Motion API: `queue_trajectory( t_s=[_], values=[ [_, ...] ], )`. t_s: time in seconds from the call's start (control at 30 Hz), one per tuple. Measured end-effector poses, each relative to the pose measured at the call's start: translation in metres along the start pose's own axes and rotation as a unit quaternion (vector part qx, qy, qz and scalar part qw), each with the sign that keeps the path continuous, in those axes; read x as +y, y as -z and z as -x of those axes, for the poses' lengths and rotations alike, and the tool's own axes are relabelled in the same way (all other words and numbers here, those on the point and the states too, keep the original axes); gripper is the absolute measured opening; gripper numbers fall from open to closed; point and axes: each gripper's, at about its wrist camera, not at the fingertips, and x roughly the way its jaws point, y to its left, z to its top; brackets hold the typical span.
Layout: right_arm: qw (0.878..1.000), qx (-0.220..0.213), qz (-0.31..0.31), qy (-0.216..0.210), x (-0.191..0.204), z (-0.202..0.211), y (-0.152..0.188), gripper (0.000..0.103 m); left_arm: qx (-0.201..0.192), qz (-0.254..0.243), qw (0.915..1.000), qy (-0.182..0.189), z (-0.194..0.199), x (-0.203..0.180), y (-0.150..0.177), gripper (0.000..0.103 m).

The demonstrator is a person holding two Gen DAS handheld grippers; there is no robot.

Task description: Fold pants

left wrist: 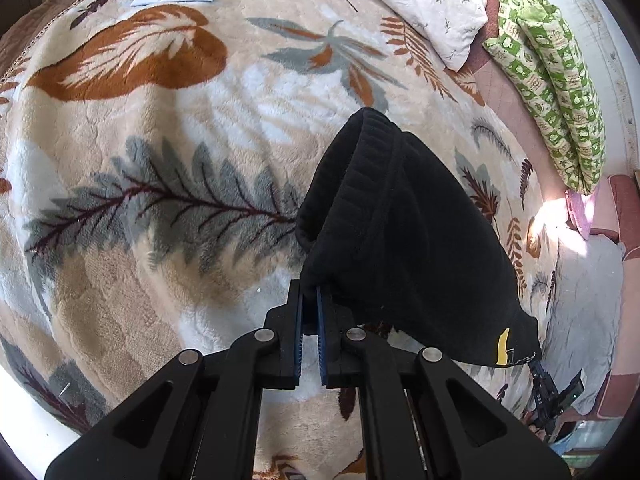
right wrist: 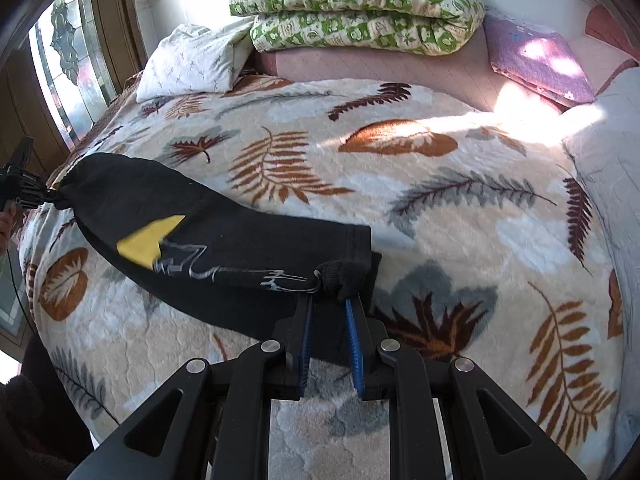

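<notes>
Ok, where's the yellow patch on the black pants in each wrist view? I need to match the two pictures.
Left wrist view: the yellow patch sits low right, near the hanging edge of the black pants.
Right wrist view: the patch is left of centre, on the stretched pants beside the white line drawing.
Shared landmark: the green patterned quilt, at far right in the left view, top centre in the right.
</notes>
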Motion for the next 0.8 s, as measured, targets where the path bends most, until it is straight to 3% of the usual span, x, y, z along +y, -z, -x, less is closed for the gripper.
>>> queue_trajectory(
  t_s=[0.2, 0.3, 0.43, 0.5, 0.57, 0.67, 0.8],
  values=[
    [0.999, 0.019, -0.012, 0.044, -0.009, 0.002, 0.014, 0.017, -0.005, -0.029, 0.9992, -0.026, 0.018, 0.001, 0.012, 0.012],
    [0.998, 0.010, -0.045, 0.035, -0.017, 0.017, 0.016, 0.017, -0.016, -0.040, 0.9987, -0.028, 0.037, 0.004, 0.016, 0.012],
    [0.994, -0.001, -0.106, 0.005, -0.030, 0.039, 0.011, 0.027, -0.045, -0.055, 0.9973, -0.021, 0.068, -0.007, 0.005, 0.012],
    [0.989, -0.010, -0.146, -0.022, -0.036, 0.048, 0.004, 0.028, -0.054, -0.066, 0.9959, -0.028, 0.076, -0.019, -0.009, 0.026],
    [0.981, -0.015, -0.188, -0.055, -0.044, 0.054, -0.007, 0.041, -0.060, -0.068, 0.9950, -0.042, 0.074, -0.028, -0.024, 0.051],
    [0.967, -0.006, -0.238, -0.089, -0.049, 0.050, -0.026, 0.055, -0.043, -0.064, 0.9960, -0.046, 0.058, -0.036, -0.044, 0.053],
    [0.959, 0.027, -0.269, -0.087, -0.052, 0.020, -0.039, 0.054, -0.008, -0.052, 0.9977, -0.044, 0.033, -0.041, -0.058, 0.053]
  ],
)
